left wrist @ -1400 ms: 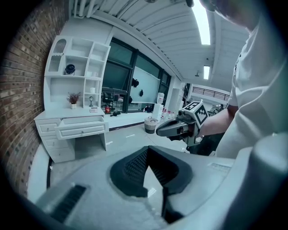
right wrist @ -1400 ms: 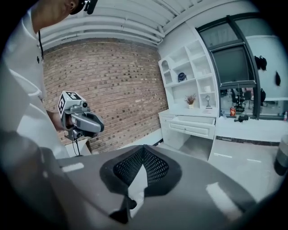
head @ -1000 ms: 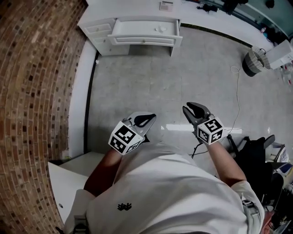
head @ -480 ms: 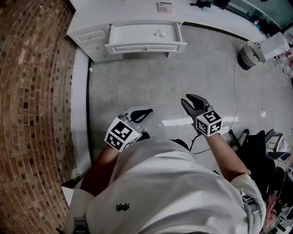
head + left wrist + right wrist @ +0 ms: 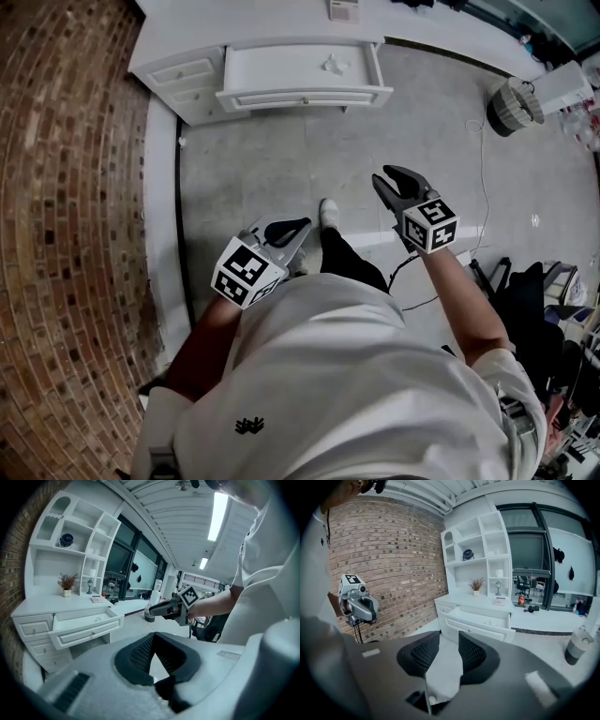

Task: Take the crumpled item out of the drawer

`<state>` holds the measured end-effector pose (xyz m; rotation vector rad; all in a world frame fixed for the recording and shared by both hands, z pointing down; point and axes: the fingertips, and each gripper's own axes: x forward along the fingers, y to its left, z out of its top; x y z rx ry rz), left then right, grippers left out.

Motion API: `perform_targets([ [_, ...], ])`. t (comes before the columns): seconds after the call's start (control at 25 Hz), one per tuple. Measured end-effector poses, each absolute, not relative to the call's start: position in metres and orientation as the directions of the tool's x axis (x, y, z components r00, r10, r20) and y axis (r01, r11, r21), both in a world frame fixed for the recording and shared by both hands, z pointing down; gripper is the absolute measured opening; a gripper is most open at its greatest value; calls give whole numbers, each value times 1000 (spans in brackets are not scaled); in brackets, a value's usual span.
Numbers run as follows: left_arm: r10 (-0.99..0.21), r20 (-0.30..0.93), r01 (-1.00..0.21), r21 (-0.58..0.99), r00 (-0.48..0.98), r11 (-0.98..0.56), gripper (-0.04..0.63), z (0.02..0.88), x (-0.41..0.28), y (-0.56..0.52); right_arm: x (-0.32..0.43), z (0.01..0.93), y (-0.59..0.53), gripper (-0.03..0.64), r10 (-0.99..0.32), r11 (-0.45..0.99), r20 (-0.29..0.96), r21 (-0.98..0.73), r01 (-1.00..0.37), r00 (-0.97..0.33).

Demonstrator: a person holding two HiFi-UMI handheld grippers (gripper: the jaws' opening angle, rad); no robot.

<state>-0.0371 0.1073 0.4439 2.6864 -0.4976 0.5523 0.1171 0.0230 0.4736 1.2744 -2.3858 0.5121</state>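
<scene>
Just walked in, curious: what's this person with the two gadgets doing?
A person holds a gripper in each hand and faces a white dresser across the floor. Its drawer is pulled open with a small crumpled item lying inside, untouched. The left gripper is shut and empty; the right gripper is opening, nothing between its jaws.

My head view looked steeply down from afar; both gripper views faced forward, low, all sharing the drawer [image 5: 302, 66].
</scene>
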Motion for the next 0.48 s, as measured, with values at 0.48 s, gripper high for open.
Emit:
perform_targets([
  [0.48,-335,474,-491,253,814,-834,6,444,-32,-13,151,507,-127,153,-684,538,514,-124,-834,-518],
])
